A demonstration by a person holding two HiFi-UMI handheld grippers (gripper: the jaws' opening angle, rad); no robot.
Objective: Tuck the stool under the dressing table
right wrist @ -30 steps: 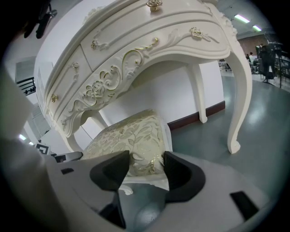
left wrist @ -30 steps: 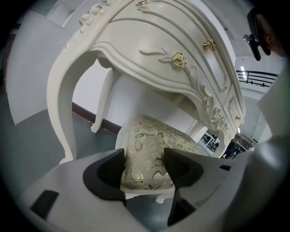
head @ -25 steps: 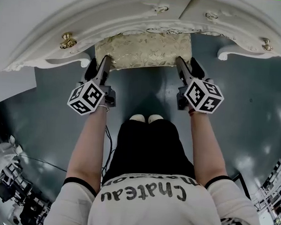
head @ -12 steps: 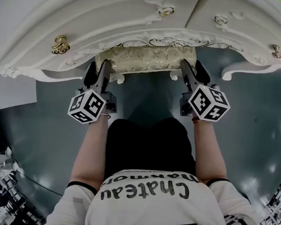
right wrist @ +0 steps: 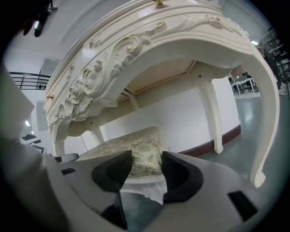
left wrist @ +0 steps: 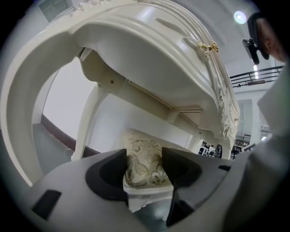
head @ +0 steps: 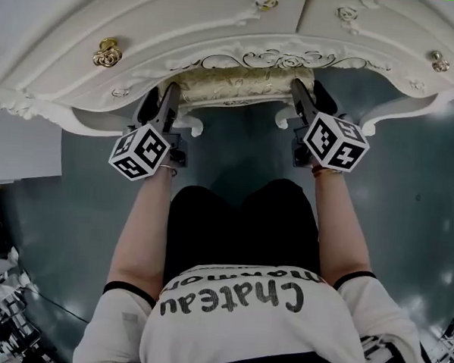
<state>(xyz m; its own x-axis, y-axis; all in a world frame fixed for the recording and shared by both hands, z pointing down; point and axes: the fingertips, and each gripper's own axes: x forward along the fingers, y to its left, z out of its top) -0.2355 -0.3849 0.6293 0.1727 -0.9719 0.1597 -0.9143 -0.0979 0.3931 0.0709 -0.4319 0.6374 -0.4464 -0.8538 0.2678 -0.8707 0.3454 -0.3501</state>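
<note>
Dark, glossy flooring (head: 407, 224) ran beneath the white carved dressing table (head: 144, 28). The stool (head: 236, 82) stood mostly under the table's front apron. Only the near strip of its gold-patterned cushion and its two front feet showed clear of the carved edge.

The left gripper (head: 160, 97) sat at the stool's left near corner, and the right gripper (head: 311, 98) at its right near corner. Each gripper view showed the cushion corner and its white frame filling the gap between the fingers (left wrist: 108, 174). The fingers were closing on that corner, and as far as I could judge the pads lay against the fabric on both sides.

I assessed the step in hand as the final push, nearly complete. The next move, in my judgement, called for a short level push to bring the stool's near edge in line with the apron. Both sides would need to stay even so the stool did not skew toward a table leg. Release and withdrawal would follow.
</note>
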